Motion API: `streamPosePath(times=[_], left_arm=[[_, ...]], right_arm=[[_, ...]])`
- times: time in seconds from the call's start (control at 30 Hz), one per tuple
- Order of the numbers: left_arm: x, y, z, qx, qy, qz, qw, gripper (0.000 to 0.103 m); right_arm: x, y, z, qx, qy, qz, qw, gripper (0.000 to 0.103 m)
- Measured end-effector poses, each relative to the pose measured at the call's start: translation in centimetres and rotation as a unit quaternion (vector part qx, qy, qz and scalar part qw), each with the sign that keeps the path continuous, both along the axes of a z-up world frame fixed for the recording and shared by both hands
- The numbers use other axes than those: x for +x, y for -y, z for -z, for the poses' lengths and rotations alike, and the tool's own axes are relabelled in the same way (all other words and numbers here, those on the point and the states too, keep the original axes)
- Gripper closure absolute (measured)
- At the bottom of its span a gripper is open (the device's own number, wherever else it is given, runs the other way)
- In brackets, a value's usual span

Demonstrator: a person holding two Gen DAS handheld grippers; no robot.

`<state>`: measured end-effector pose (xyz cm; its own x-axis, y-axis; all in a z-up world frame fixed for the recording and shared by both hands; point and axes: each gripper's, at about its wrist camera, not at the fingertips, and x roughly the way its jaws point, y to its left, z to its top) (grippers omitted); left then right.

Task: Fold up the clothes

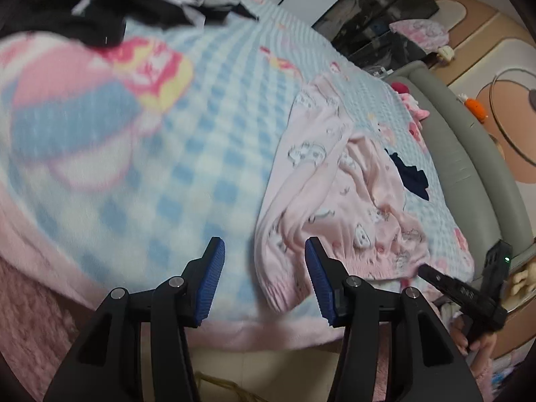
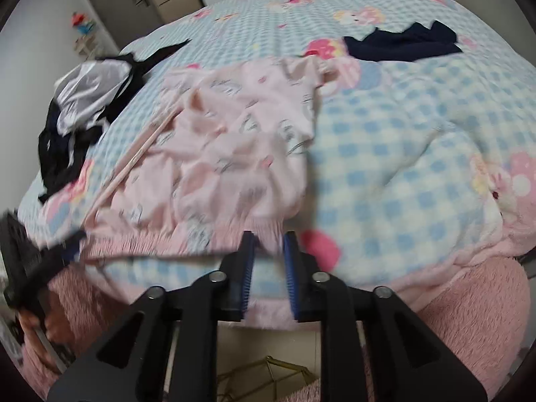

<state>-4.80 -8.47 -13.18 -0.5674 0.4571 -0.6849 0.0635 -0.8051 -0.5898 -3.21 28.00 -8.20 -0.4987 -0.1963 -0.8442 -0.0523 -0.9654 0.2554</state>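
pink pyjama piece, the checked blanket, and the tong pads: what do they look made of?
Pink pyjama piece: thin, soft knit, probably cotton jersey; matte, printed, creases finely, ribbed hem.
Checked blanket: plush fleece, likely synthetic; fuzzy nap, puffy folds.
Pads on the right tongs: blue, ridged, looks like rubber or soft plastic, on black hard-plastic arms.

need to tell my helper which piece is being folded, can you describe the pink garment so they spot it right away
Start at the bed with the blue-and-white checked blanket. Near its front edge lies the pink garment, crumpled, its ribbed hem toward the grippers. Unlike the small navy piece farther back and the black-and-white pile off to one side, it is pale pink with small grey cartoon prints.
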Motion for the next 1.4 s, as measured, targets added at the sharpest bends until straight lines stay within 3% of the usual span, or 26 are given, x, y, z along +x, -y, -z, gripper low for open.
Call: streamPosePath(times=[0.07,0.13,0.2,0.3,0.4,0.5,0.6,0.7,0.83,0.9,0.97,1.1,1.13,1.17,1.23,1.4], left_arm=[[-0.1,-0.6,0.0,-0.024,0.001,0.003,0.9997,0.053],[-0.2,-1.0,0.3,-0.063,0.013,-0.017,0.9978,0.061],[0.1,-1.1,0.3,-0.079,0.012,-0.030,0.9963,0.068],[0.1,-1.3,-0.1,-0.052,-0.006,-0.005,0.9986,0.070],[-0.1,-1.8,-0.3,0.012,-0.020,0.035,0.9991,0.070],[-0.9,-3.1,-0.1,0.005,-0.013,0.055,0.9984,0.070],[-2.6,-3.5,1.6,-0.002,0.029,0.052,0.9982,0.071],[-2.3,-3.4,1.1,0.011,0.009,0.041,0.9991,0.085],[-1.7,-2.9,0.9,0.043,-0.014,0.054,0.9975,0.086],[-2.3,-2.9,1.3,0.050,-0.006,0.055,0.9972,0.086],[-2.8,-3.0,1.8,0.069,0.001,0.059,0.9958,0.085],[-3.0,-3.2,2.3,0.068,0.004,0.062,0.9958,0.085],[-2.9,-3.4,2.2,0.066,0.003,0.061,0.9959,0.085],[-2.7,-3.4,2.0,0.063,0.000,0.059,0.9963,0.085],[-2.1,-3.4,0.6,0.050,-0.014,0.057,0.9970,0.088],[-0.1,-3.0,-6.1,0.045,-0.089,0.072,0.9925,0.092]], right_arm=[[-0.6,-0.5,0.5,-0.006,0.006,0.010,1.000,0.085],[-1.1,0.0,1.4,-0.009,0.019,-0.003,1.000,0.083],[-1.5,0.5,2.1,-0.006,0.024,-0.015,1.000,0.072],[-2.0,1.0,2.0,-0.015,0.011,-0.022,1.000,0.069],[-2.6,1.6,1.5,-0.045,-0.002,-0.056,0.997,0.068],[-3.4,2.7,1.9,-0.068,0.001,-0.094,0.993,0.068],[-4.3,2.7,3.5,-0.047,0.027,-0.073,0.996,0.071],[-4.1,1.8,3.2,-0.061,0.029,-0.046,0.997,0.086],[-2.3,1.4,1.1,-0.079,0.005,-0.054,0.995,0.090],[-1.9,1.3,1.7,-0.059,0.017,-0.044,0.997,0.084],[-2.3,1.0,3.4,-0.027,0.043,-0.020,0.999,0.063],[-2.9,0.8,4.6,-0.050,0.048,0.005,0.998,0.055],[-3.0,1.1,4.5,-0.045,0.048,0.000,0.998,0.058],[-3.1,1.5,4.3,-0.039,0.045,-0.009,0.998,0.073],[-2.8,2.0,2.9,-0.040,0.025,-0.031,0.998,0.089],[-0.6,2.3,-3.5,-0.028,-0.045,-0.055,0.997,0.093]])
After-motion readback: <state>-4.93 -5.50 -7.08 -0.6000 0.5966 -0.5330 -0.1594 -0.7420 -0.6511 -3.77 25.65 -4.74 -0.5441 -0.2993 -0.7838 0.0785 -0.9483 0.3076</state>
